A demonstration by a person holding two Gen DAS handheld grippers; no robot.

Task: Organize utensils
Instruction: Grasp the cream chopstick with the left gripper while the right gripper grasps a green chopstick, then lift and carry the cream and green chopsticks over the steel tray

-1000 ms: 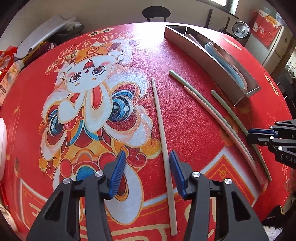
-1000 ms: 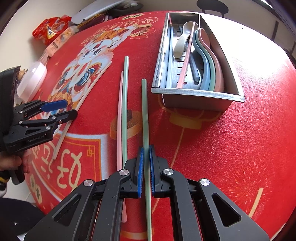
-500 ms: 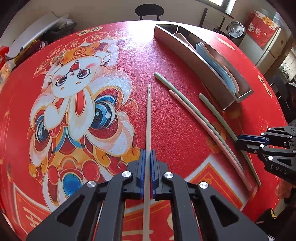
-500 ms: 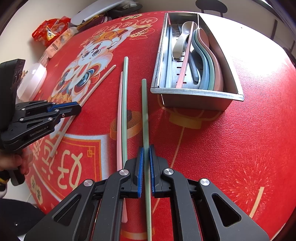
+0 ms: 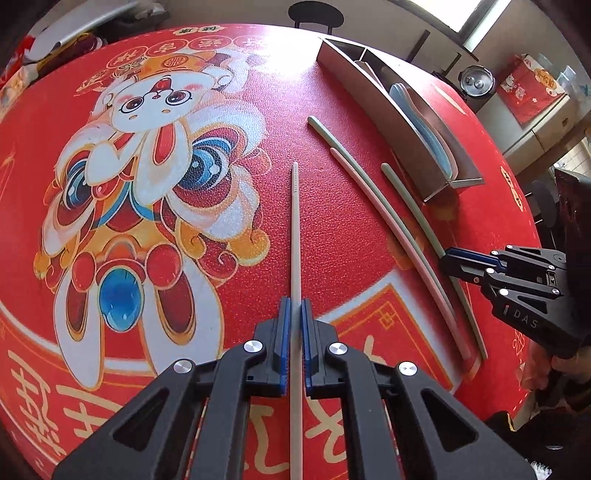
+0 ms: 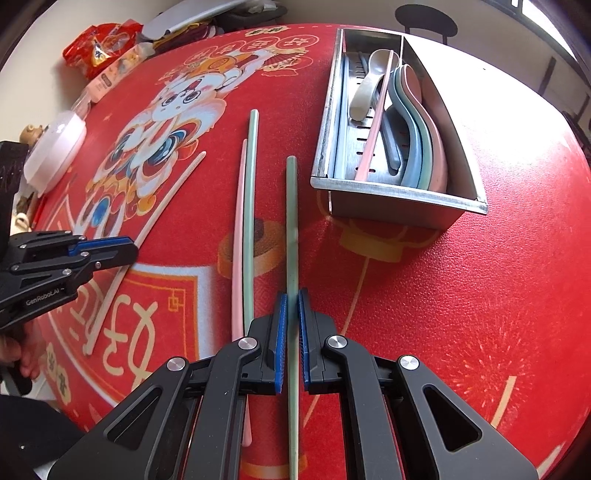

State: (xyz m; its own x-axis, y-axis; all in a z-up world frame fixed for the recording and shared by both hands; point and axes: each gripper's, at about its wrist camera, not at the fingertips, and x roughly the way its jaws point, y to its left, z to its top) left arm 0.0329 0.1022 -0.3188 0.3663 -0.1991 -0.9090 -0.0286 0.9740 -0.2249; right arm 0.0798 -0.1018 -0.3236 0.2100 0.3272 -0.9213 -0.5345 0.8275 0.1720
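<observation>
My left gripper (image 5: 294,308) is shut on a cream chopstick (image 5: 294,221) that lies along the red tablecloth, pointing away from me. Across the table, the right gripper (image 6: 291,301) is shut on a green chopstick (image 6: 291,221), which also rests on the cloth. Between the two lie a pink chopstick (image 6: 238,240) and a second green chopstick (image 6: 250,184), side by side. The metal utensil tray (image 6: 399,195) stands beyond the right gripper and holds spoons (image 6: 369,88) and a pink chopstick. Each gripper shows in the other's view: the left gripper (image 6: 129,251), the right gripper (image 5: 445,258).
A white lidded bowl (image 6: 55,147) and snack packets (image 6: 99,44) sit at the table's far left edge. A black stool (image 6: 424,18) stands past the far rim. A pressure cooker (image 5: 476,79) and a cabinet are off the table to the right.
My left gripper has shut on the cream chopstick, which now lines up straight between its pads. The right gripper has stayed still, shut on the green chopstick.
</observation>
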